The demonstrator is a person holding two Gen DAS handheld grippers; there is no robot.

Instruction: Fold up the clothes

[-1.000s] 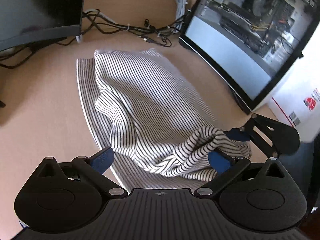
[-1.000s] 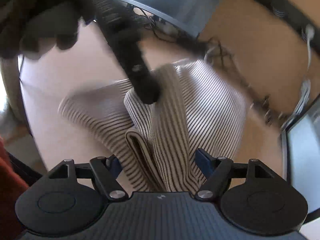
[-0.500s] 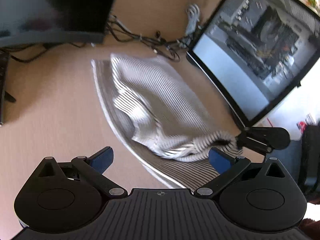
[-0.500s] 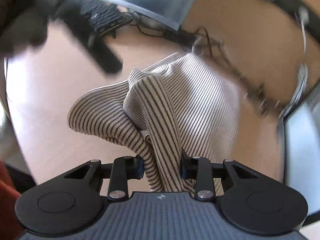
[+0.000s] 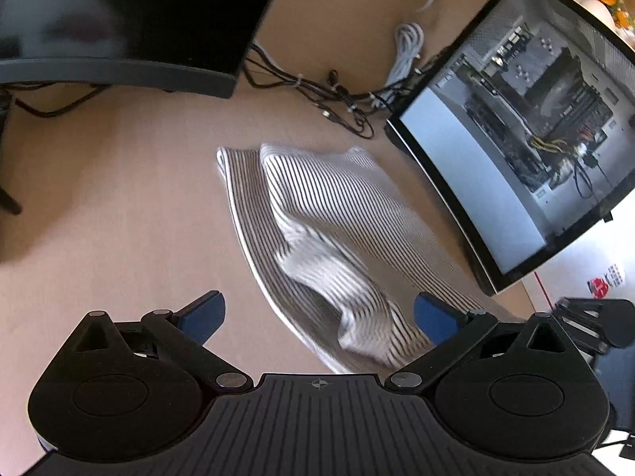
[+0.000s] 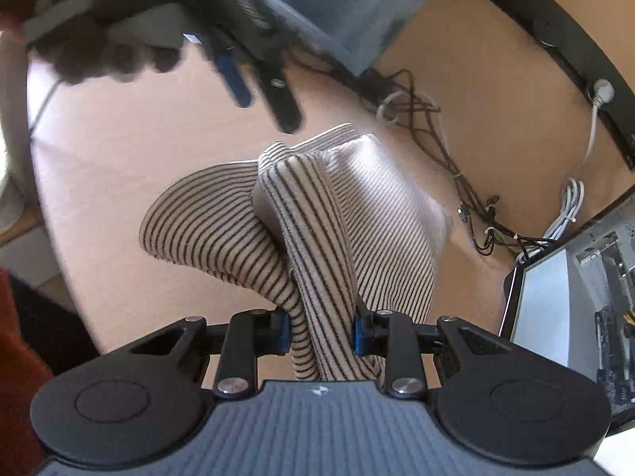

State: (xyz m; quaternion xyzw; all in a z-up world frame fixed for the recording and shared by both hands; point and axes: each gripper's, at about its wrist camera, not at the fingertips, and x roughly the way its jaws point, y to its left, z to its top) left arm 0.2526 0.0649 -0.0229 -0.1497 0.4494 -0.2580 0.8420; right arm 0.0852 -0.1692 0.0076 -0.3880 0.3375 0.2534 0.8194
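Observation:
A white garment with thin black stripes lies partly folded on the tan desk, one bunched corner raised toward the near right. My left gripper hovers above its near edge, open, nothing between the blue pads. In the right wrist view my right gripper is shut on a gathered fold of the striped garment, which hangs from the pads down to the desk. The left gripper appears there at the upper left, held by a hand, blurred.
A dark monitor stands at the back left and a lit curved monitor at the right. Tangled cables lie behind the garment. A white box with a red mark sits at the far right. Bare desk spreads left.
My right gripper has shut on the garment's fold and lifted it. My left gripper has drawn back and up, away from the cloth, still open.

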